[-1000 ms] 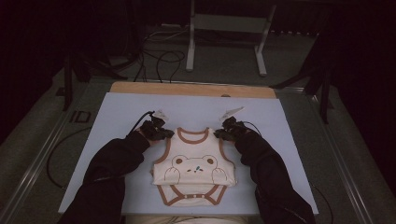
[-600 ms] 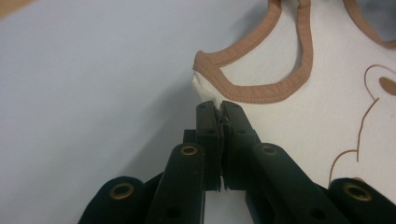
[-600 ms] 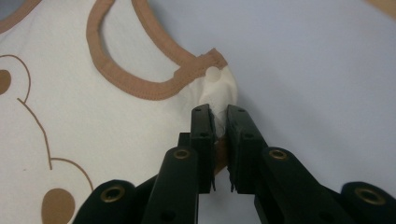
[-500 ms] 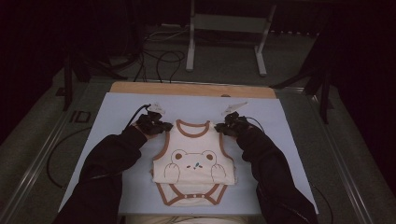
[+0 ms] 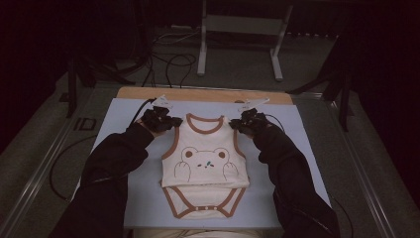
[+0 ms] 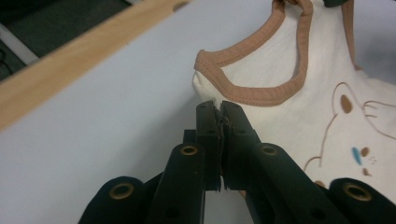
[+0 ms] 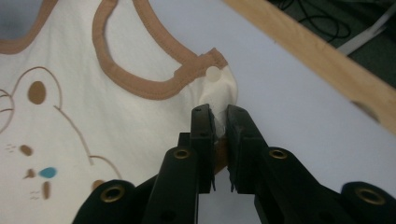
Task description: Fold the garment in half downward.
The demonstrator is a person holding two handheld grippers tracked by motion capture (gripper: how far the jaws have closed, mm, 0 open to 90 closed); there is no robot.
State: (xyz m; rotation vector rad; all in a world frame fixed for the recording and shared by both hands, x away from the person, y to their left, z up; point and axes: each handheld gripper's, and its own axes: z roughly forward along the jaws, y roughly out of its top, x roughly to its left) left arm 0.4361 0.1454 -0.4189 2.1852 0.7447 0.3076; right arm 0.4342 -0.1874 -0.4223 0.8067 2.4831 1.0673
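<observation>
One bodysuit [image 5: 205, 161] lay on one table [image 5: 307, 148]. Two claws were there: left claw [image 5: 171, 121], right claw [image 5: 236, 124]. One bear print [image 5: 203, 161] was on cloth. Two dark sleeves [image 5: 114, 163] came in.

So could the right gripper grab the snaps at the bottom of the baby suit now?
Probably not: the right gripper is shut on the baby suit at its shoulder, and the snaps lie at the far bottom end.

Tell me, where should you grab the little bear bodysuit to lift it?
By its two shoulder tips, one from each side. The bodysuit lies flat, and the left gripper and right gripper each pinch a shoulder, so it should hang evenly.
</observation>
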